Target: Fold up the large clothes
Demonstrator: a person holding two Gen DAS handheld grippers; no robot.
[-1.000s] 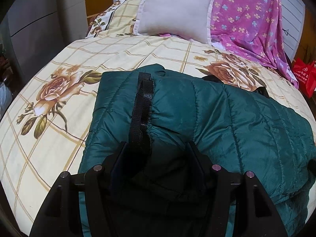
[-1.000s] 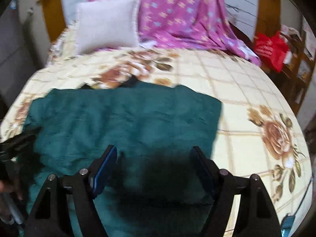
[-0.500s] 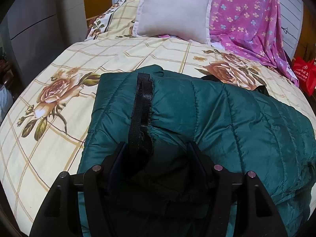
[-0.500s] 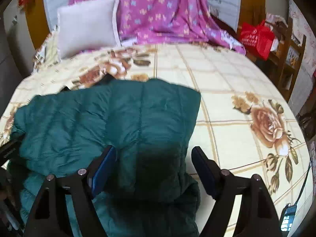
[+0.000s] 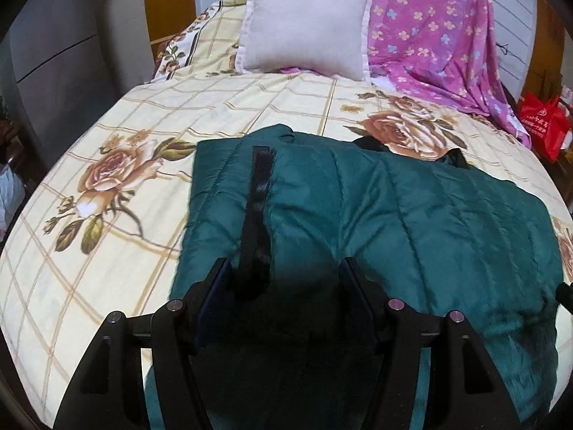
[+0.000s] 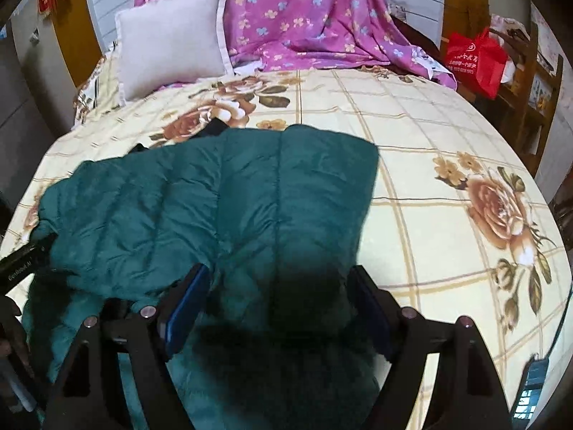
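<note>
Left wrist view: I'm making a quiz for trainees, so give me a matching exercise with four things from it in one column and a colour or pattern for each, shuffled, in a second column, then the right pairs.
Things:
1. quilted jacket
2. pillow
3. draped sheet
4. bag

Colours or patterns:
A. red
B. dark green
C. pink with small flowers
D. plain pale, off-white

Right pairs: 1-B, 2-D, 3-C, 4-A.
</note>
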